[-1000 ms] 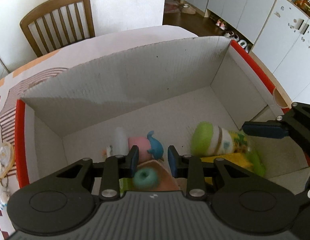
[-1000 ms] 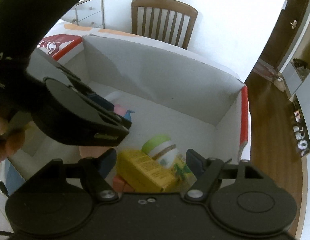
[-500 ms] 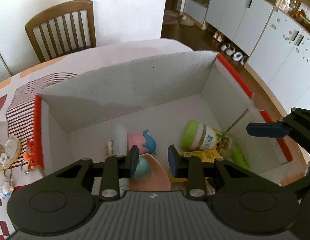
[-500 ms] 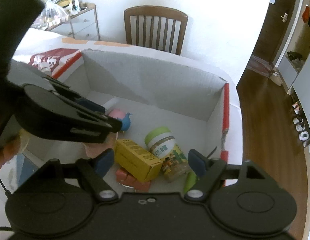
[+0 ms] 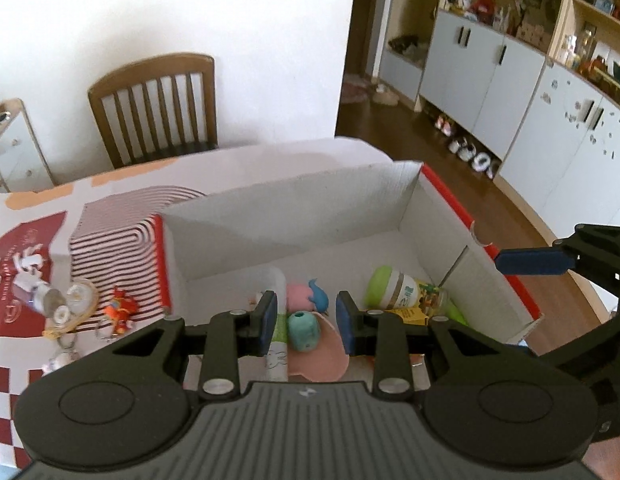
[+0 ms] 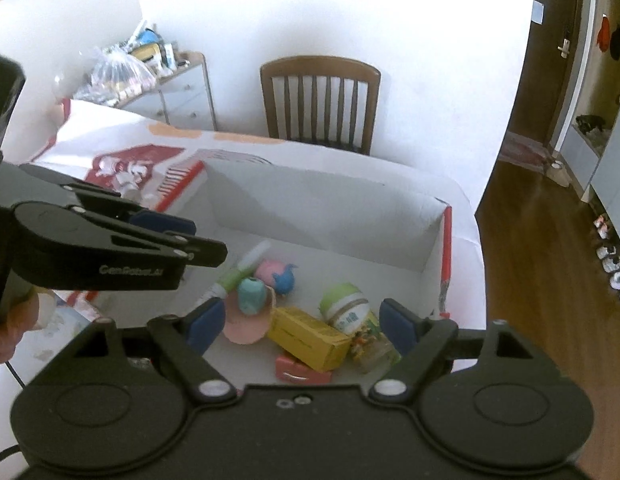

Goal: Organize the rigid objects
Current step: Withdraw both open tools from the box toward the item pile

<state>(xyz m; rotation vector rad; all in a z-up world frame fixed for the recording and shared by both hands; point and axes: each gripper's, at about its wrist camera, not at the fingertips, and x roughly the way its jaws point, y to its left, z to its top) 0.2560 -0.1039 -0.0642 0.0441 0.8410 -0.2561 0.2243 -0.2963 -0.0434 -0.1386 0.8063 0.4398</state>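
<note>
Both claws are empty above the white cardboard box with red rim (image 5: 449, 216). Left gripper (image 5: 306, 322): jaws narrow but apart, nothing between the pads. Right gripper (image 6: 300, 326): jaws opening wide, nothing held.

Everything sorted so far lies on the box floor: yellow carton (image 6: 310, 334), green-capped jar with printed label (image 6: 351, 316), teal spool (image 5: 304, 330) on a pink dish (image 6: 246, 326), pink-and-blue whale toy (image 5: 310, 296), white tube (image 6: 240, 270), small red block (image 6: 300, 372).

Change: compared with a second ago both cameras now see more of the box and more table around it, so both grippers have pulled up and back from the contents. Reads as drop finished.

Left of the box, on the red-and-white patterned tablecloth (image 5: 30, 240), keychain trinkets (image 5: 118, 312) remain, probably next to go in.
</note>
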